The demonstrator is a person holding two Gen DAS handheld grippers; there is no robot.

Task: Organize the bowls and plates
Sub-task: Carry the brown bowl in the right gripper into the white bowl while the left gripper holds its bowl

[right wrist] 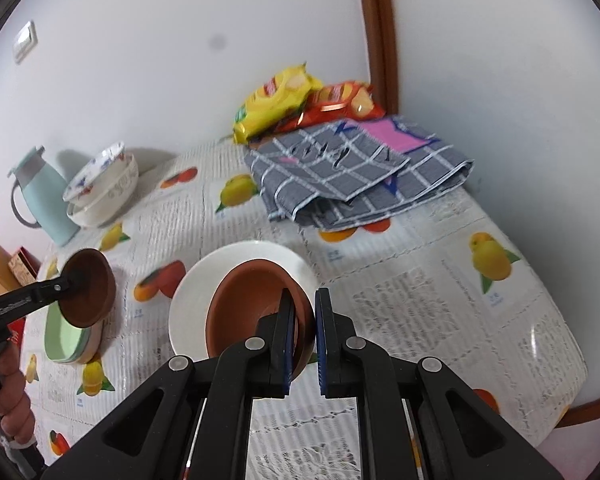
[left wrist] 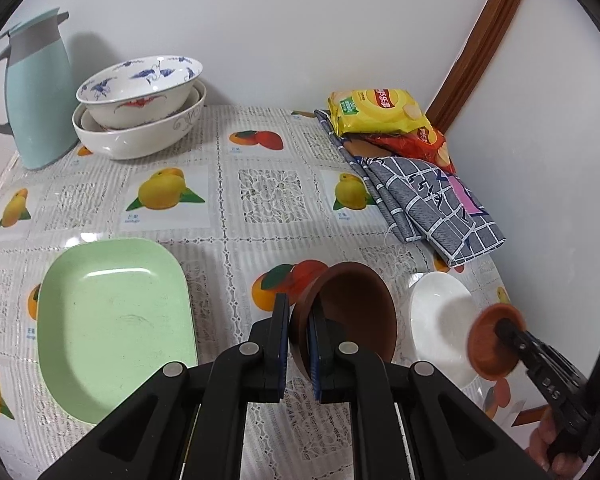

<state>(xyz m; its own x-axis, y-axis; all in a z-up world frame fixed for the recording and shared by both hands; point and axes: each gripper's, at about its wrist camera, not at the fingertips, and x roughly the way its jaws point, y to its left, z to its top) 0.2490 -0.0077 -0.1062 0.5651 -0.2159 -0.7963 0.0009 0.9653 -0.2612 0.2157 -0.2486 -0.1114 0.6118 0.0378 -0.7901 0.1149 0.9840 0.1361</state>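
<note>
Above the white plate (right wrist: 188, 300), two tilted brown bowls (left wrist: 352, 312), rims clenched by left gripper (left wrist: 299, 344) and right gripper (right wrist: 303, 340).

Left gripper (left wrist: 299, 344) pinches brown bowl (left wrist: 352, 312) (tilted) beside green plate (left wrist: 112, 320).

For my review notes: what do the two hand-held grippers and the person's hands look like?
Both match: the left hand-held gripper and right hand-held gripper have matte black linkage arms with round silver pivot pins and flat black fingers faced with blue pads. Raised lettering marks the side of each body, unreadable. The hands are bare; no sleeves or cables are visible.
</note>
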